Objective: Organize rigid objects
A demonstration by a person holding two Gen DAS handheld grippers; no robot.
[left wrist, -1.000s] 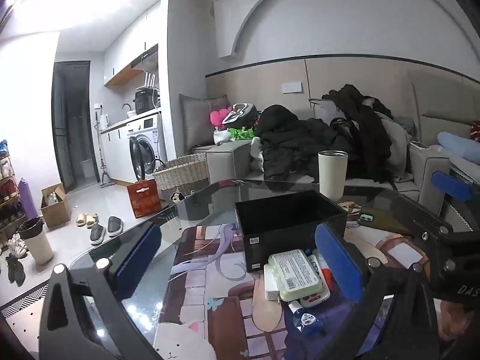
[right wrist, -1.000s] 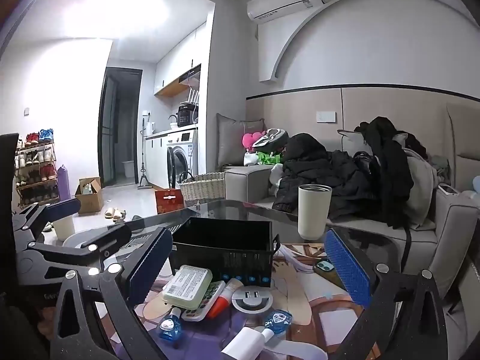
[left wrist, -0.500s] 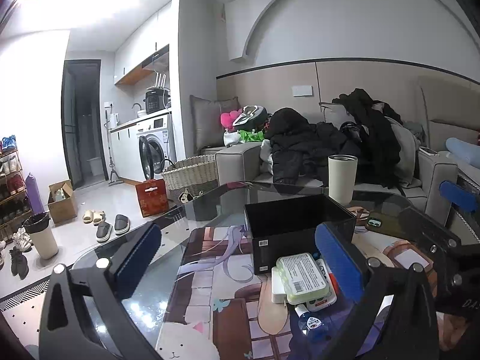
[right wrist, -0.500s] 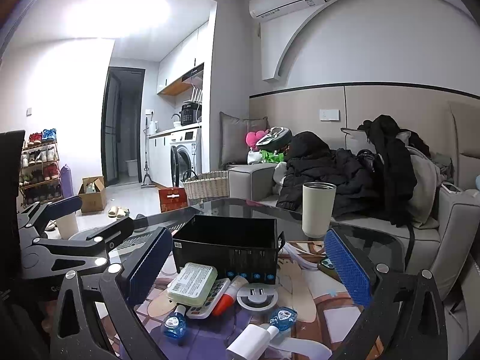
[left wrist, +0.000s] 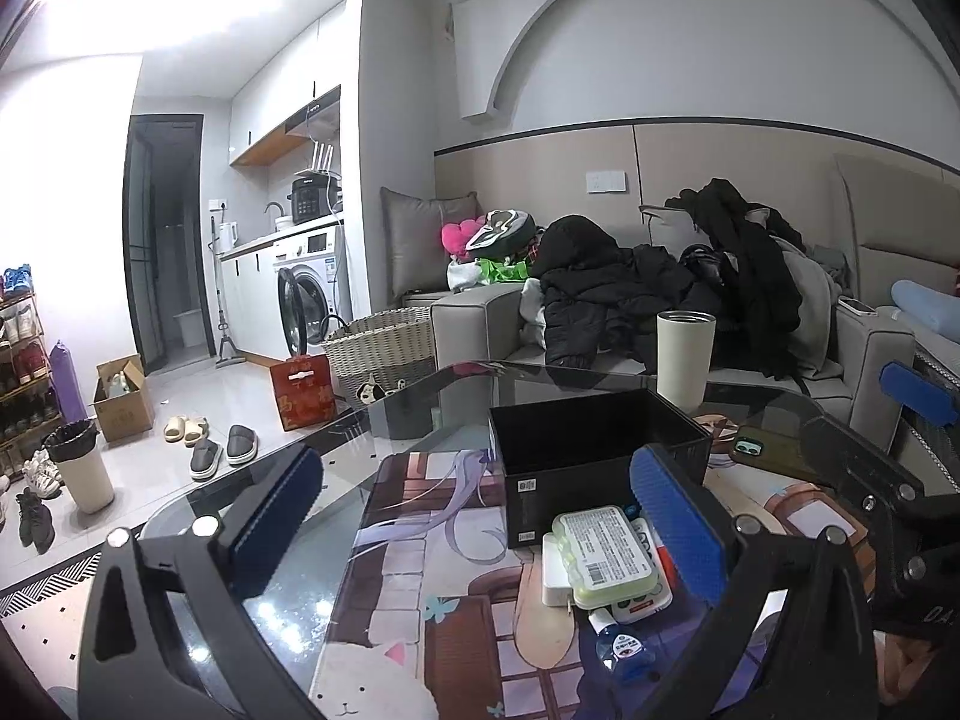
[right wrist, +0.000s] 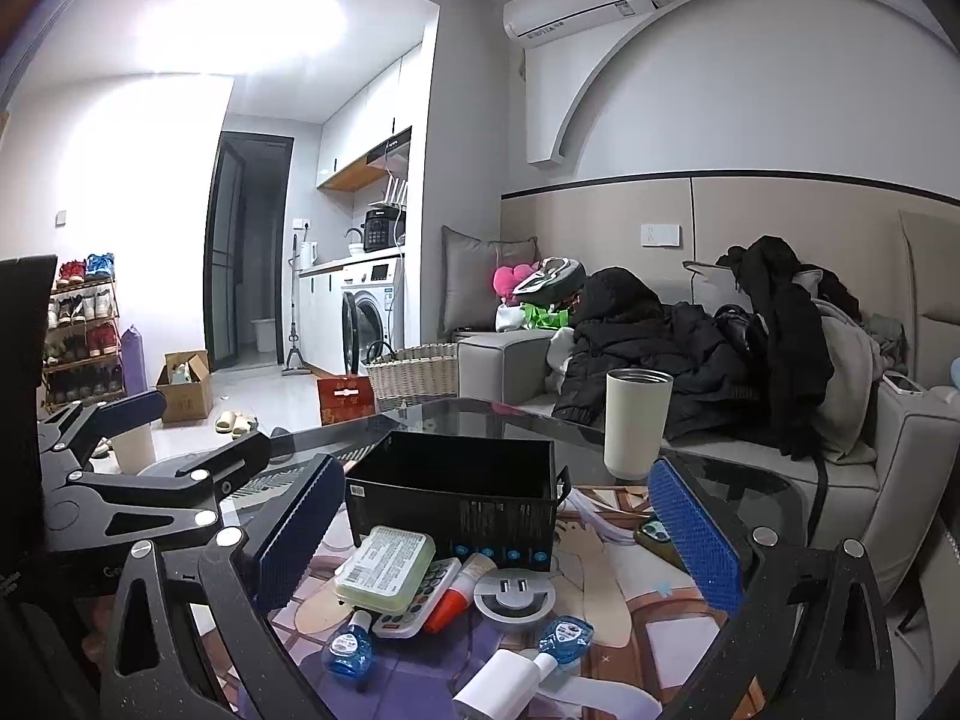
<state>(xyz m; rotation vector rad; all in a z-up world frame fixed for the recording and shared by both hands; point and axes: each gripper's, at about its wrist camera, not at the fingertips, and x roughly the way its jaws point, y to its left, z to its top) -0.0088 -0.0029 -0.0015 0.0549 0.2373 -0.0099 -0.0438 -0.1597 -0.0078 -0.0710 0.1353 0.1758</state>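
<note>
A black open box (left wrist: pixel 594 450) (right wrist: pixel 456 498) stands on the glass table. In front of it lies a heap: a pale green case (left wrist: pixel 603 552) (right wrist: pixel 387 564) on a keypad device (right wrist: pixel 414 600), an orange-capped tube (right wrist: pixel 459 591), a round grey socket (right wrist: pixel 514 597), two small blue bottles (right wrist: pixel 348 648) (right wrist: pixel 564 633) and a white charger (right wrist: pixel 501 684). My left gripper (left wrist: pixel 474 522) hovers open to the left of the heap, holding nothing. My right gripper (right wrist: pixel 492 534) hangs open above the heap, also with nothing in it.
A cream tumbler (left wrist: pixel 684 360) (right wrist: pixel 636 423) stands behind the box, and a phone (left wrist: pixel 762 450) (right wrist: pixel 657 534) lies to the box's right. A printed mat (left wrist: pixel 420 540) covers the table. A sofa (right wrist: pixel 900 420) piled with dark clothes is beyond. The floor drops off left.
The left wrist view has shifted slightly, so the box and tumbler sit a little further right. The right gripper has barely moved. Both stay open.
</note>
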